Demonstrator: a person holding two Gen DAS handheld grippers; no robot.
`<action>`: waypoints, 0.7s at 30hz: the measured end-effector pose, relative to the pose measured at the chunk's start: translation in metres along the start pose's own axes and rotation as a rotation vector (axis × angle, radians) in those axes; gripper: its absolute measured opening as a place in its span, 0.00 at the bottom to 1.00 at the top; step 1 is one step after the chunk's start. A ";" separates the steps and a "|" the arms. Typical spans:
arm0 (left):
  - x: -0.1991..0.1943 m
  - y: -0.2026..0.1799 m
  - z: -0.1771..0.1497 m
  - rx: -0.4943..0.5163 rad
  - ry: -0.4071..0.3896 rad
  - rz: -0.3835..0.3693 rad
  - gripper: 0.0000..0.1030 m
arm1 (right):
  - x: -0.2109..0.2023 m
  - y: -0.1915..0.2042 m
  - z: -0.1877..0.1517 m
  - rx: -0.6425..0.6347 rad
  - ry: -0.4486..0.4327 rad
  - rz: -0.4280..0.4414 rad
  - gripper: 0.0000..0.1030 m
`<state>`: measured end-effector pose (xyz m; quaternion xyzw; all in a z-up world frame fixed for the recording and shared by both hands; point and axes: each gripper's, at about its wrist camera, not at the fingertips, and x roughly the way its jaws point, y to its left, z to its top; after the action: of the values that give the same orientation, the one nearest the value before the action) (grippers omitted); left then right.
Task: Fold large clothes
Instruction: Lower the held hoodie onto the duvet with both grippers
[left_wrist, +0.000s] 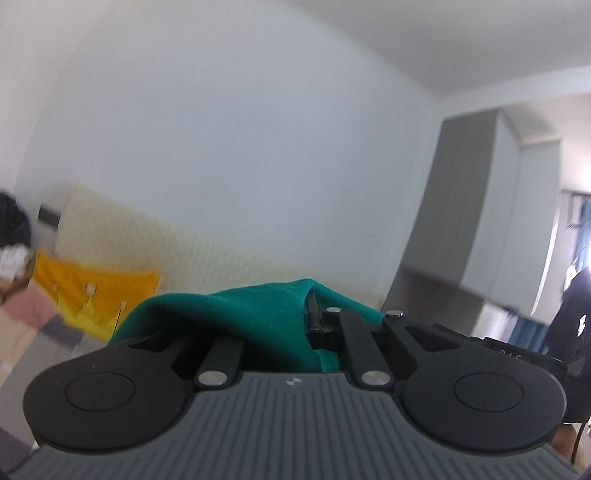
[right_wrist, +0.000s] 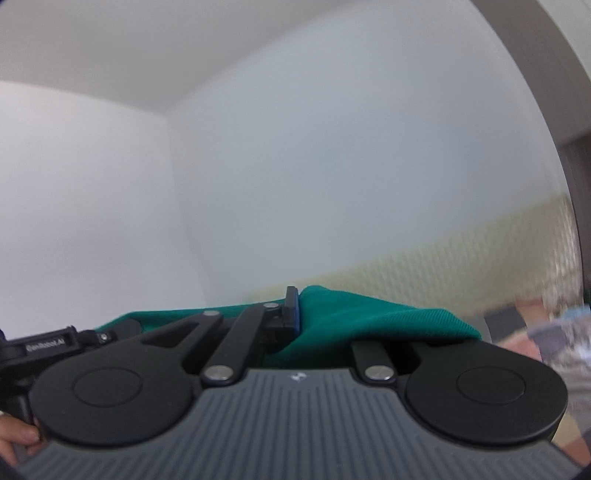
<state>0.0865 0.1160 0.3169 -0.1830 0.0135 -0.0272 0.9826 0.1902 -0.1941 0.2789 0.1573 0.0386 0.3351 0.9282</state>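
Your left gripper is closed tight on the green cloth, and so is your right gripper. The cloth bunches over both grippers' fingers and stretches between them, equally near to both.

Both grippers share one build — a grey ribbed housing flanked by two round matte-black discs, each with a raised inner circle. Black link bars run forward from silver rivet pins. The left gripper has black fingertips; the right gripper shows a blue-edged pad. A small white emblem marks each housing — pale lettering sits on a black side bracket.
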 end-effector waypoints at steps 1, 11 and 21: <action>0.018 0.014 -0.009 -0.007 0.026 0.008 0.10 | 0.020 -0.014 -0.013 0.018 0.024 -0.011 0.08; 0.279 0.189 -0.156 -0.132 0.276 0.113 0.10 | 0.241 -0.146 -0.139 0.083 0.225 -0.145 0.08; 0.520 0.361 -0.327 -0.247 0.522 0.169 0.10 | 0.401 -0.250 -0.284 0.219 0.446 -0.244 0.08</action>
<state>0.6109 0.3042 -0.1265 -0.2863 0.2841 0.0105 0.9150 0.6022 -0.0452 -0.0561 0.1731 0.2968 0.2411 0.9076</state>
